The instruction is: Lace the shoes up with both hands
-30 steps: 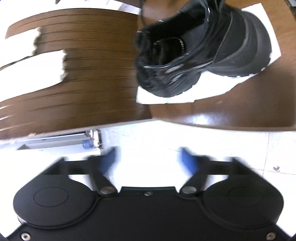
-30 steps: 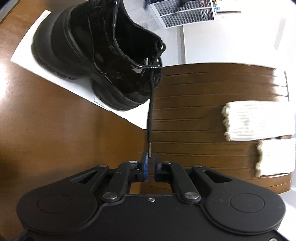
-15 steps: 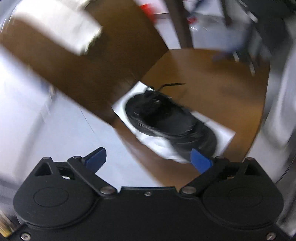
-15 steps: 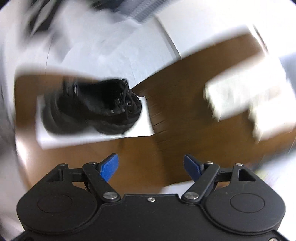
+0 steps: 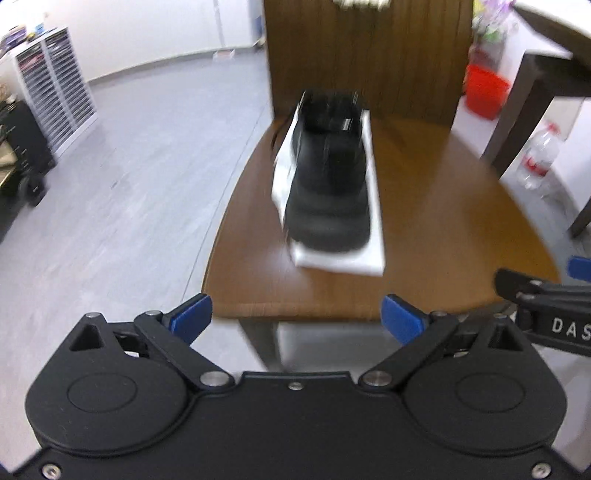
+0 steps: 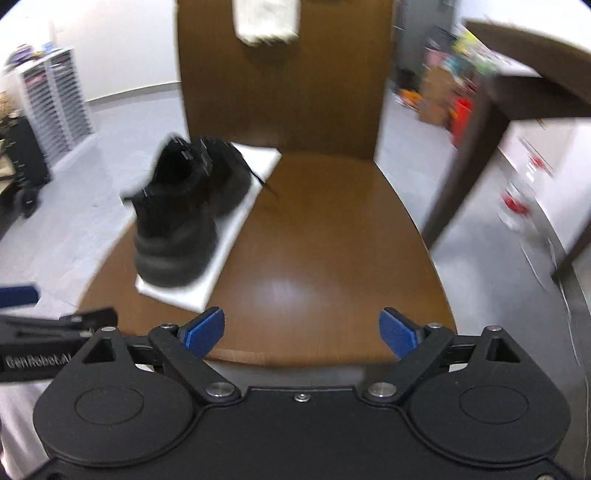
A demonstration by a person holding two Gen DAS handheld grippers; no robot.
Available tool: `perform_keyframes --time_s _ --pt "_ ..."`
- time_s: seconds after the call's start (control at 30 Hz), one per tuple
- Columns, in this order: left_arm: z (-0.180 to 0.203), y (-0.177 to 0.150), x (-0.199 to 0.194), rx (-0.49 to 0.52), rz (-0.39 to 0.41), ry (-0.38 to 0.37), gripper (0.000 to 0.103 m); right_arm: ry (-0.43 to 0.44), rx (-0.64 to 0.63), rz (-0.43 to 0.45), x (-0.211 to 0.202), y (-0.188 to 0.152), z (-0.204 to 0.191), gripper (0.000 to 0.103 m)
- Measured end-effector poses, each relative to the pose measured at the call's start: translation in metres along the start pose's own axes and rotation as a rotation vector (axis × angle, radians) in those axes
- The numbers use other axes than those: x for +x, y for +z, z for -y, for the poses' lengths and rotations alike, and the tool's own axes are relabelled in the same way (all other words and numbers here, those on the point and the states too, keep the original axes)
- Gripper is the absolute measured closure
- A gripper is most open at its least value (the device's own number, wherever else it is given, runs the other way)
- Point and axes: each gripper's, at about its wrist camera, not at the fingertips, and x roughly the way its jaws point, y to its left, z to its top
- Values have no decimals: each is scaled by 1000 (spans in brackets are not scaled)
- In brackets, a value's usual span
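Left wrist view: the black shoe (image 5: 328,173) is seen end-on, blurred, resting on a white sheet (image 5: 373,236) that lies on the brown wooden table (image 5: 443,229).
Landmark: the shoe is taken as the reference for every place below.
Left gripper (image 5: 297,317): held well short of the shoe, off the near edge of the table; its jaws have just been opening and are spread wide, with nothing between the blue pads.
Right gripper (image 6: 301,328): held near the table's front edge, well apart from the shoe, which is seen up and to the left of it in the right wrist view; its jaws have just been opening and are released wide, with nothing gripped.
Shoe (image 6: 184,206) in the right wrist view: seen from one end at an angle, upright on the sheet.
Lace (image 6: 264,182): one black strand is seen trailing from the shoe's far side across the sheet's edge onto the bare wood; it is touched by neither gripper.
White cloth (image 6: 266,18): laid on the slatted part of the table, well beyond the shoe.
Red bucket (image 5: 485,92): placed on the floor, beyond the shoe and to its right.
Plastic bottle (image 5: 537,155): stood on the floor, right of the shoe, past the table's edge.
Drawer cabinet (image 5: 55,99): set against the wall, far to the left of the shoe.
Sharpness: both views are smeared, so the lacing on the shoe cannot be told.
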Motion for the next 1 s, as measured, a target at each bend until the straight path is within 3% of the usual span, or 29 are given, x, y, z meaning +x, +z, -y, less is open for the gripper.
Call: perform_keyframes --time_s 0.1,0.3,0.4,1.0 --pt "-1 -25 0 11 70 -9 2 -41 55 -15 4 -30 2 11" --pt "0 -27 -16 5 141 -60 2 -64 4 -7 1 -29 -7 3" --pt "1 -30 -13 -13 132 -90 2 -41 15 -10 2 -27 -5 3" --pt "4 -24 -3 -23 164 -94 2 -71 -23 24 7 -25 -11 3"
